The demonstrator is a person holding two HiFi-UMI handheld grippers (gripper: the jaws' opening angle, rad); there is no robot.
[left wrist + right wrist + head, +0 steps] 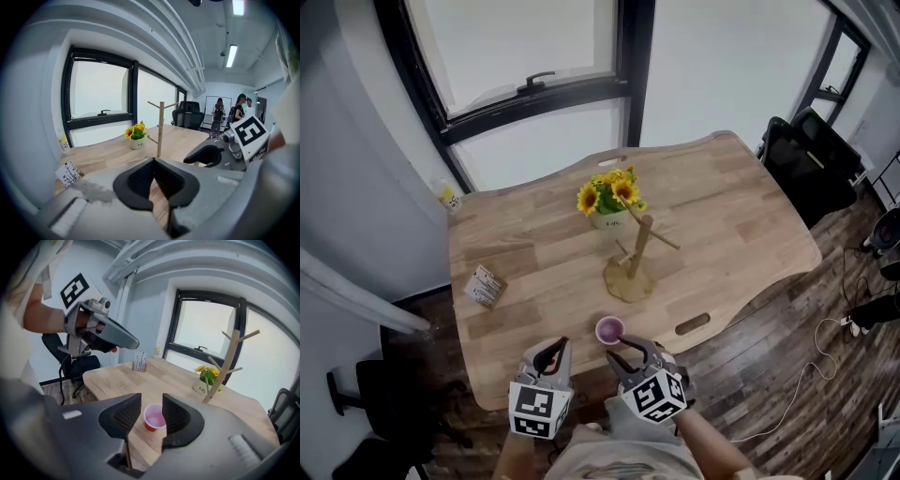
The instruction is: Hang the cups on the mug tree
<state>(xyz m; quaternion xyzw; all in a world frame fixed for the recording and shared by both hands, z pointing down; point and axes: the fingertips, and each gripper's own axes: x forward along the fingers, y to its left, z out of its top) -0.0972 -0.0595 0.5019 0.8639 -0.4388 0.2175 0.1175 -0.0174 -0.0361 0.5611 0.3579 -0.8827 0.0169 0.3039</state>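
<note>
Wood-topped table (731, 216) seen from above, standing before a window, with the task's things grouped toward its near edge. The cup (153, 417), pink inside and red outside, stands upright on the table near the front edge, mouth up, with only its pink inner wall showing. The mug tree (635, 253), a pale wooden post with bare side pegs on a round base, stands near the middle of the table, behind the cup and apart from it; no cup hangs on it. Just behind the mug tree is a small white pot (610, 219) that holds a bunch of sunflowers (607, 192) with green leaves. A small patterned pack (486, 286) lies toward the table's left edge, well apart from the rest; what it contains cannot be made out. The right gripper (151, 404) is held low at the near edge with its jaws standing wide apart; the cup appears in the gap between them, and neither pad presses on it. The left gripper (153, 160) is held beside the right one, to the left of the cup, with its jaw tips brought together and nothing between them. A black office chair (806, 155) stands on the dark wooden floor beyond the table's right end.
</note>
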